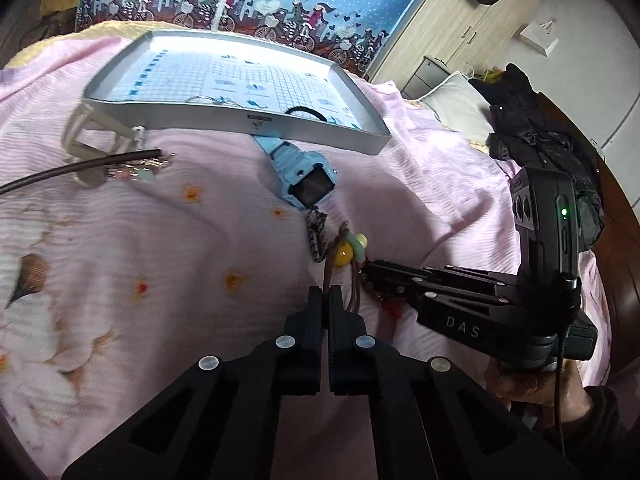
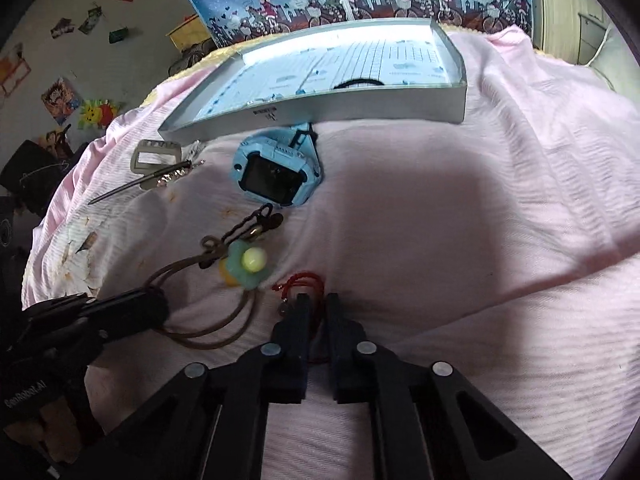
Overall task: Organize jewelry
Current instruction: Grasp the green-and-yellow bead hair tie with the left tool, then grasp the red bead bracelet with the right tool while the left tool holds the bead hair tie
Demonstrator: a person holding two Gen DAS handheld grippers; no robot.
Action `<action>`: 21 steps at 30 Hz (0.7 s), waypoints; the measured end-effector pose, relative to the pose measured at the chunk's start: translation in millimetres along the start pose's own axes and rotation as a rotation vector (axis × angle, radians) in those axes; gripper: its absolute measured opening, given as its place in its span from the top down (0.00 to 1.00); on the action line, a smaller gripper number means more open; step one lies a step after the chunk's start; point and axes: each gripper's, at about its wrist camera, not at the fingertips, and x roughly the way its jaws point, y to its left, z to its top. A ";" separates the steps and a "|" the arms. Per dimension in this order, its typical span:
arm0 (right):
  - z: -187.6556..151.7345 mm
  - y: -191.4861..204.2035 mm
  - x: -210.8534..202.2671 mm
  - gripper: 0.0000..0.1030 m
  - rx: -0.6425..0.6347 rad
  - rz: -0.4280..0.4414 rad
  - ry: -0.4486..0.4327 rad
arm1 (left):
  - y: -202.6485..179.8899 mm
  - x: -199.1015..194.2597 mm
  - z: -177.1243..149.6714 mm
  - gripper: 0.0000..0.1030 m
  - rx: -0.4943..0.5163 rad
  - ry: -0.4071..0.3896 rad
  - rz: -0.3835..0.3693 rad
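A brown cord necklace (image 2: 208, 334) with a green flower pendant (image 2: 246, 266) and pale beads lies on the pink bedspread. My left gripper (image 1: 325, 292) is shut on its cord just below the pendant (image 1: 352, 248); its tip also shows in the right wrist view, left gripper (image 2: 160, 300). Just right of it lies a red string bracelet (image 2: 306, 280), whose string runs between the fingers of my right gripper (image 2: 318, 300), which are closed in on it. In the left wrist view the right gripper (image 1: 370, 272) comes in from the right beside the pendant.
A blue smartwatch (image 1: 308, 180) lies ahead, by the front wall of a silver tray (image 1: 320, 128) lined with grid paper and holding a black hair tie (image 1: 306, 110). A white clip (image 1: 96, 136) and a dark rod (image 1: 80, 164) lie left. Dark clothing (image 1: 536, 128) sits right.
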 end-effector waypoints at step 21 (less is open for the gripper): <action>2.9 5.9 -12.2 0.92 0.024 0.054 -0.066 | -1.1 -32.9 -0.4 1.00 0.026 -0.033 0.048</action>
